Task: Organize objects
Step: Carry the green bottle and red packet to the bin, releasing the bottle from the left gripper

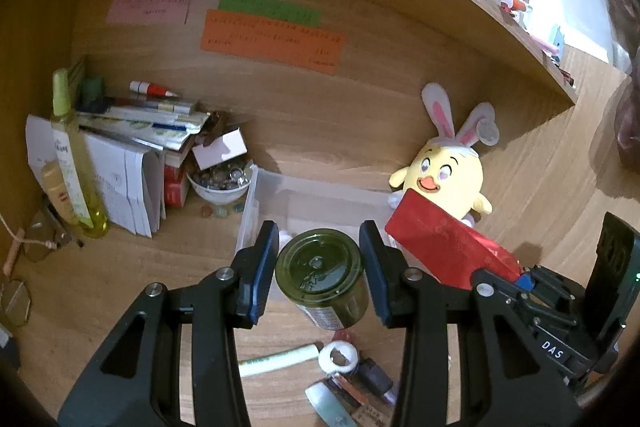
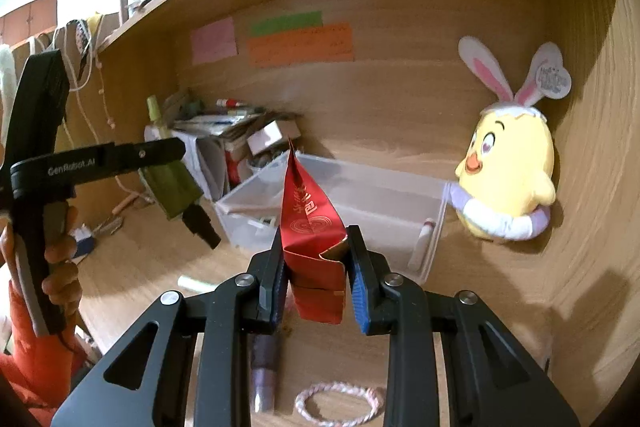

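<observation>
While both grippers hang above the wooden desk (image 1: pixel 540 163), we note each one carrying something. Left gripper (image 1: pixel 319 273): jaws clamped on a dark green jar (image 1: pixel 322 281), which sits squarely between the blue pads at lower centre of the left wrist view, its bottom facing the camera. From the right wrist view the same jar (image 2: pixel 174 189) shows at middle left, clear of the desk.

Right gripper (image 2: pixel 316 267): jaws clenched on a red paper packet (image 2: pixel 310 215), creased and standing up between the fingers at frame centre, its tip pointing at the upper middle. In the left wrist view the packet (image 1: pixel 448 243) juts up and left from the lower right.

Behind both, a clear plastic bin (image 2: pixel 360 187) rests on the desk, beside a yellow plush chick (image 2: pixel 512 171) with rabbit ears at right. A stack of papers (image 1: pixel 132 163) lies at middle left.
</observation>
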Available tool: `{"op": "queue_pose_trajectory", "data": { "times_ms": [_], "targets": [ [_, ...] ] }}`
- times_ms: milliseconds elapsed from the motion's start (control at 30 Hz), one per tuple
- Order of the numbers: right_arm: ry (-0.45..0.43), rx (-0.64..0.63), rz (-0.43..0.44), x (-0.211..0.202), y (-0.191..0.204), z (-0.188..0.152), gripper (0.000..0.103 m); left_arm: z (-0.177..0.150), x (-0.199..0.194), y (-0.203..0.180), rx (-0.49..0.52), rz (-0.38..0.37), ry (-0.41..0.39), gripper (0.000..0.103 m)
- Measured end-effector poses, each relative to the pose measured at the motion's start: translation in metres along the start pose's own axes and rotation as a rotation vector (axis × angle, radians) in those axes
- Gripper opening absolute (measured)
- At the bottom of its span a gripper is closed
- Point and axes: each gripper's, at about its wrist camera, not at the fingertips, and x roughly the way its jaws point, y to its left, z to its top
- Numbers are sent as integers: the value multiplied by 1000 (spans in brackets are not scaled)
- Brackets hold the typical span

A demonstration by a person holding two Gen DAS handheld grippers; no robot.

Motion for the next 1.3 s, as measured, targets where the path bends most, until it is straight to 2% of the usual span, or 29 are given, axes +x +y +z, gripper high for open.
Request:
{"op": "queue_pose_trajectory", "data": {
  "times_ms": [400, 733, 833, 1033, 1300],
  "targets": [
    [6, -12, -47, 39, -14, 30, 24, 24, 25, 11, -27, -4, -11, 42],
    [82, -14, -49, 77, -21, 25, 24, 19, 77, 34, -65, 58, 69, 42],
    [106, -17, -49, 87, -22, 21, 24, 12, 93, 39, -74, 61, 107, 42],
    [154, -8, -44, 105, -28, 14, 24, 10, 99, 31, -50, 47, 109, 42],
    [168, -13, -69, 114, -31, 14, 24, -5, 130, 20, -19, 38, 208, 41]
  ]
}}
